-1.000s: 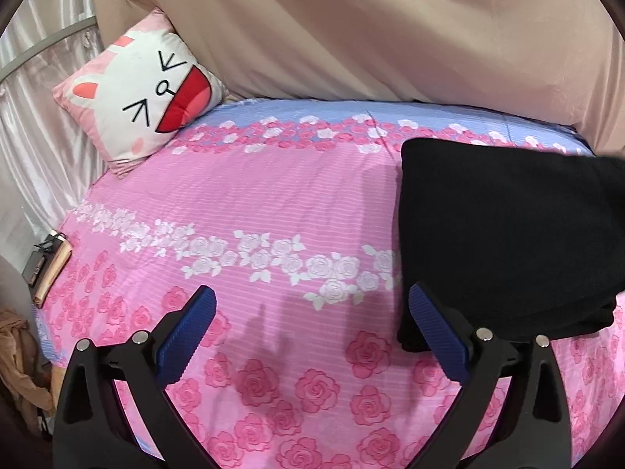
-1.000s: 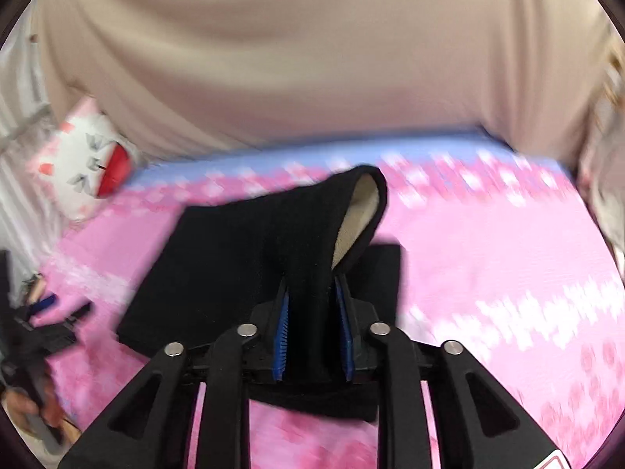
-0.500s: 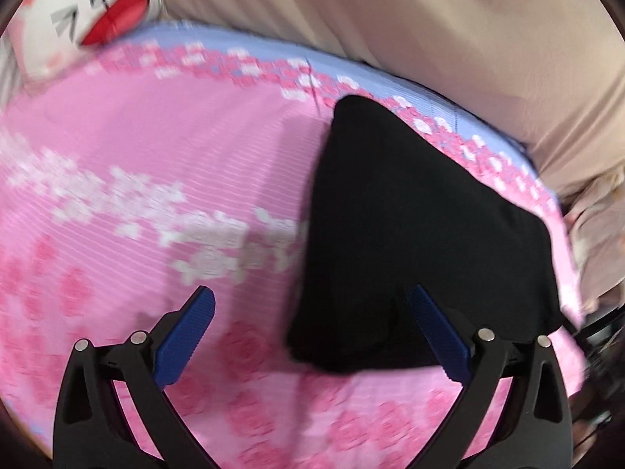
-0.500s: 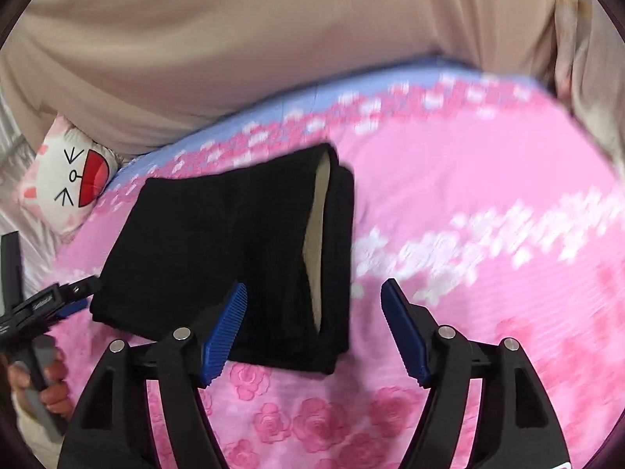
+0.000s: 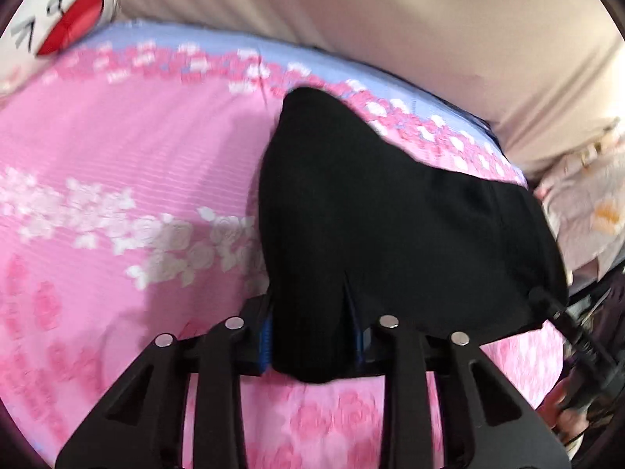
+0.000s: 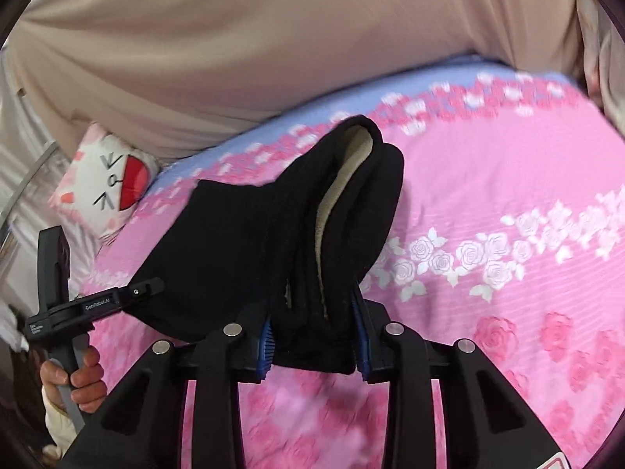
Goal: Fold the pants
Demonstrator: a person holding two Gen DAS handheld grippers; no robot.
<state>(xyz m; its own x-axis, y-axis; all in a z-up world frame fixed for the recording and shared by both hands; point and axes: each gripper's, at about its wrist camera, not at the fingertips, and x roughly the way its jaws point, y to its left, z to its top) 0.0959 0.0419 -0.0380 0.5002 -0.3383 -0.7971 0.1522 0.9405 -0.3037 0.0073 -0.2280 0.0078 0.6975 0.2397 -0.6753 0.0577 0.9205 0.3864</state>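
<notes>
The black pants (image 5: 390, 226) lie folded into a thick bundle on the pink floral bed. My left gripper (image 5: 312, 340) is shut on the bundle's near left corner. In the right wrist view the pants (image 6: 250, 242) show a cream fleece lining (image 6: 336, 195) at the open end. My right gripper (image 6: 312, 346) is shut on the near right end of the bundle, which rises a little off the sheet. The left gripper (image 6: 148, 287) also shows in the right wrist view, held by a hand at the bundle's left edge.
The pink rose bedsheet (image 5: 117, 179) covers the bed, with a blue band at the far edge. A white cartoon cushion (image 6: 105, 183) leans at the far left corner. A beige curtain (image 6: 273, 39) hangs behind the bed. Pale fabric (image 5: 586, 203) lies beyond the bed's right side.
Half a second ago both grippers were open beside the bundle. Now both have closed on its near corners, and the right end has lifted slightly.
</notes>
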